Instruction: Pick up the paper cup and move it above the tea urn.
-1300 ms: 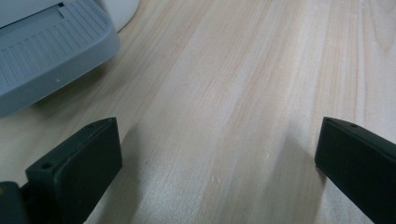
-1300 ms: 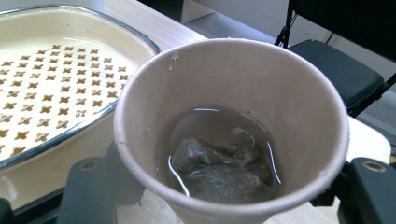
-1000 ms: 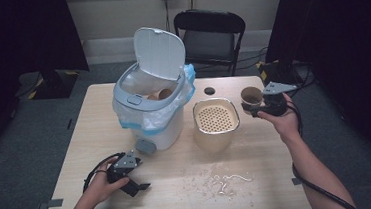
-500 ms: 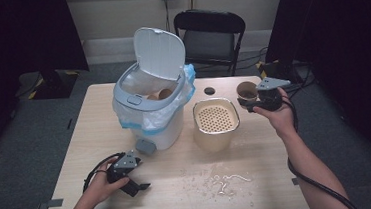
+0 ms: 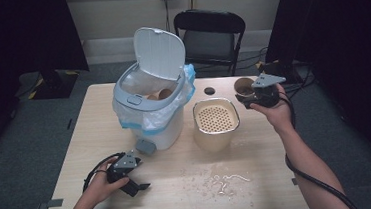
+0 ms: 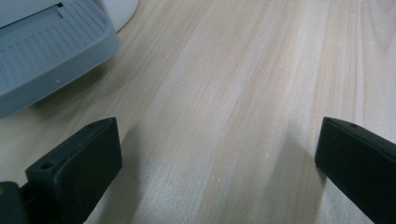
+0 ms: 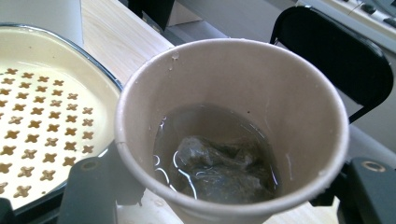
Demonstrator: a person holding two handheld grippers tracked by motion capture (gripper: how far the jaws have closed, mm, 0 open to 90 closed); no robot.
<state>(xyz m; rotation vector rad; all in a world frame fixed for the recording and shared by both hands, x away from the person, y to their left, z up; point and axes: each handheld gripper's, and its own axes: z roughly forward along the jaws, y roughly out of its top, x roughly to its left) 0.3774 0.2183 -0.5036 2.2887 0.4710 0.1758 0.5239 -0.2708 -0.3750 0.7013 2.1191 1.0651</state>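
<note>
The right claw (image 5: pixel 249 97) grips a paper cup (image 7: pixel 233 126) (murky liquid inside) beside the strainer basin (image 5: pixel 215 118); the left claw (image 6: pixel 217 163) rests released on the counter (image 5: pixel 257 149).

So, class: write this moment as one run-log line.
right hand-held gripper: shut on paper cup | cup: liquid, wet tea bag | left hand-held gripper: open over table

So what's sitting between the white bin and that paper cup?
The cream strainer pot stands between the bin and the cup that the right gripper holds, as the high view shows.
</note>
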